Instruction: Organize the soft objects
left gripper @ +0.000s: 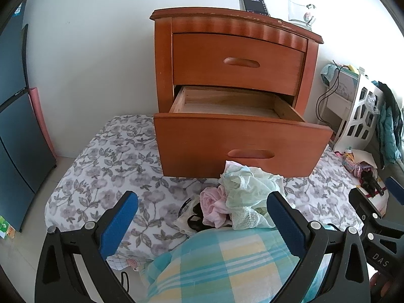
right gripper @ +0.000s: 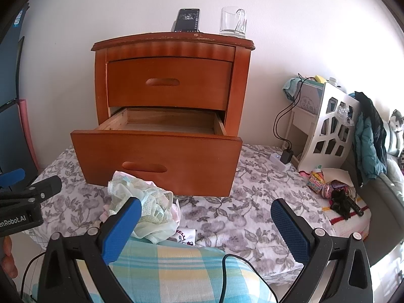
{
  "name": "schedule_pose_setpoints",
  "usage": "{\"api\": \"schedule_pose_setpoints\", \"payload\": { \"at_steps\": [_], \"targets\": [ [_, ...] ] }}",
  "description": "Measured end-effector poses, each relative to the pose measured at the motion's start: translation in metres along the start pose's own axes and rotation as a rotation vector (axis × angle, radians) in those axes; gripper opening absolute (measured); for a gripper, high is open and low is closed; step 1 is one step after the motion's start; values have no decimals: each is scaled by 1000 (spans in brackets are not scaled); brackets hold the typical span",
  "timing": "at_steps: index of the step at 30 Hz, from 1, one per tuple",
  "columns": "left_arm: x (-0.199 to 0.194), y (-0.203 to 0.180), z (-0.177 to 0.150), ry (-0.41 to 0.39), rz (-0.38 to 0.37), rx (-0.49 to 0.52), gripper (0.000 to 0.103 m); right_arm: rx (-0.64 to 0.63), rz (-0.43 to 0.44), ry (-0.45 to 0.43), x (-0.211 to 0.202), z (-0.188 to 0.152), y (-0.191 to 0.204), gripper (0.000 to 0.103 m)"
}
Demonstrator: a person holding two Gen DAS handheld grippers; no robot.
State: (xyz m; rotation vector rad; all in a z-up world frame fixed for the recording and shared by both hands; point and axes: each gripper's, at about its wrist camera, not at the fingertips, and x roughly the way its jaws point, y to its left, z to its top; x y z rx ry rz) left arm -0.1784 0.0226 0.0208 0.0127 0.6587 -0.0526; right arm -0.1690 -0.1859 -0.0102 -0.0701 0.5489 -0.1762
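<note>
Left wrist view shows the left gripper [left gripper: 202,217] spread wide, framing a crumpled heap of soft clothes [left gripper: 237,202], lacy mint and pink, at lower centre below the open wooden drawer [left gripper: 242,141]. Right gripper [right gripper: 207,219] gapes wide, empty.

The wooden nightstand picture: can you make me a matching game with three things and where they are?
Things:
1. glass mug
2. pile of soft clothes
3. phone

Places:
A. leaning on the wall, on top of the nightstand
B. on the floral sheet, in front of the open bottom drawer
C. on the nightstand's right corner

Pairs: 1-C, 2-B, 3-A
</note>
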Motion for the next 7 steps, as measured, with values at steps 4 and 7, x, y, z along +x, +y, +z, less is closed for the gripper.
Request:
{"api": "schedule_pose_setpoints", "payload": {
  "at_steps": [4, 7],
  "targets": [
    [0, 0, 0, 0, -1, -1, 102, 0, -1, 0, 0, 1, 0, 103],
    [0, -1, 0, 3, -5, 0, 102, 0, -1, 0, 0, 0, 0, 103]
  ]
}}
